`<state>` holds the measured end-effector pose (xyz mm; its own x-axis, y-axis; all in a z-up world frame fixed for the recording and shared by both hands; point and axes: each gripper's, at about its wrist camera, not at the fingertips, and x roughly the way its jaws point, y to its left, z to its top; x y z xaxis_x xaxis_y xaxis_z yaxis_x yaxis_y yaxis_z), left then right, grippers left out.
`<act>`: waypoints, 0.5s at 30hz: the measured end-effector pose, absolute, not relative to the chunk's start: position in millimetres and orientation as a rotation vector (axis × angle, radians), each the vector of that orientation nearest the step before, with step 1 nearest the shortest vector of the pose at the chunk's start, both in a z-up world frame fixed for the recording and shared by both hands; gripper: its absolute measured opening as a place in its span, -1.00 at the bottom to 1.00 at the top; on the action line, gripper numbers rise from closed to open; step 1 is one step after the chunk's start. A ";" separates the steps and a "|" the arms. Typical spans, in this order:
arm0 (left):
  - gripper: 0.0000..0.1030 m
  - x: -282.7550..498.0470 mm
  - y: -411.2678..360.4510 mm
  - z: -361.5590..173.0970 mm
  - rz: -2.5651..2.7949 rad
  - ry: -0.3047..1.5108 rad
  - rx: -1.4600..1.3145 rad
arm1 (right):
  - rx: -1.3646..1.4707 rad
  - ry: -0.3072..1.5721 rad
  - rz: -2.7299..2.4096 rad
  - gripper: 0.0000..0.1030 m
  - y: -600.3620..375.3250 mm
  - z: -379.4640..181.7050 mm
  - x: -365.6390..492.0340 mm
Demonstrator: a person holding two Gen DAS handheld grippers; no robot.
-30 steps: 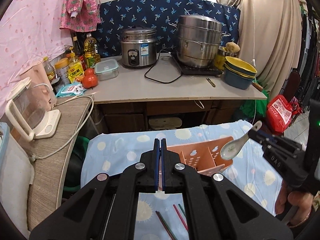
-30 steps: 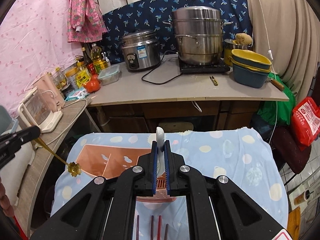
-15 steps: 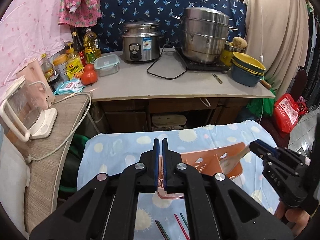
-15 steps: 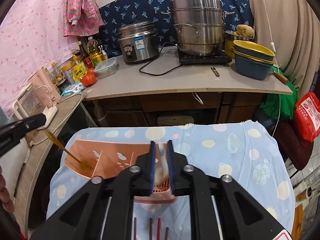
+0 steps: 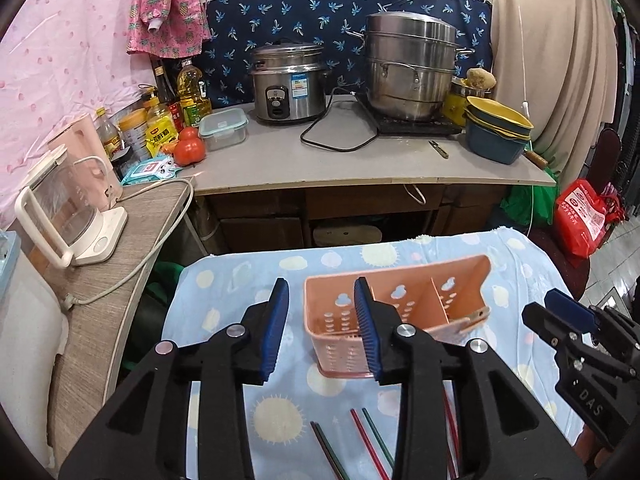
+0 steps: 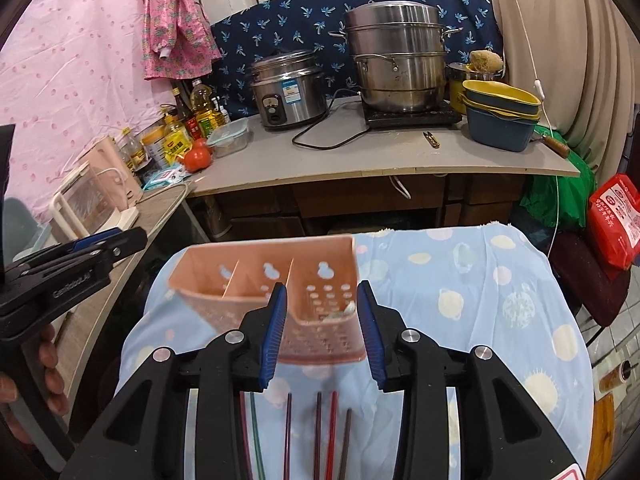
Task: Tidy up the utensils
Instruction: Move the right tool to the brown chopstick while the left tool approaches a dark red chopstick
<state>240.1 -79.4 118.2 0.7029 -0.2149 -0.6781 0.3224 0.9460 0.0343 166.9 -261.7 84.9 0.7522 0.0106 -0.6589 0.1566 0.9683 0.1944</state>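
Note:
A pink perforated utensil caddy (image 5: 404,304) with three compartments stands on the blue patterned cloth. My left gripper (image 5: 322,332) hovers over the caddy's left end; its jaws are opening and nothing is pressed between them. My right gripper (image 6: 322,332) is over the caddy's (image 6: 256,276) right end, its jaws also opening and bare. A pale spoon (image 6: 345,309) shows through the holes of the right compartment. Several coloured chopsticks (image 6: 320,432) lie on the cloth in front of the caddy, and the chopsticks (image 5: 360,440) also show under the left fingers. Each view catches the other gripper at its edge: right gripper (image 5: 554,306), left gripper (image 6: 134,239).
Behind the cloth-covered table (image 5: 224,288) runs a grey counter (image 5: 360,164) with a rice cooker (image 5: 286,80), a steel steamer pot (image 5: 408,68), stacked bowls (image 5: 498,132) and bottles. A kettle (image 5: 64,208) stands on a side shelf at the left. A red bag (image 5: 582,216) sits at the right.
Both grippers went from shut to partly open. The white spoon left the right gripper and dropped into the caddy; the gold spoon left the left gripper. Both hands sank toward the caddy.

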 end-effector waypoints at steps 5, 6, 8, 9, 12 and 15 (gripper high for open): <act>-0.35 214.1 -74.2 116.4 -0.297 0.728 0.155 | 0.237 0.722 -0.082 -0.31 -253.8 82.3 131.5; -0.35 208.6 -73.2 115.1 -0.296 0.729 0.154 | 0.234 0.725 -0.087 -0.31 -252.9 81.0 125.1; -0.35 197.9 -71.9 112.2 -0.291 0.728 0.161 | 0.230 0.732 -0.090 -0.31 -249.6 78.4 111.6; -0.35 192.0 -70.9 110.2 -0.289 0.728 0.162 | 0.230 0.737 -0.091 -0.31 -248.1 76.7 105.6; -0.35 178.7 -66.1 104.1 -0.293 0.742 0.151 | 0.230 0.754 -0.092 -0.31 -243.3 69.5 86.4; -0.34 163.9 -62.9 95.5 -0.287 0.755 0.152 | 0.222 0.771 -0.102 -0.31 -239.6 60.8 69.9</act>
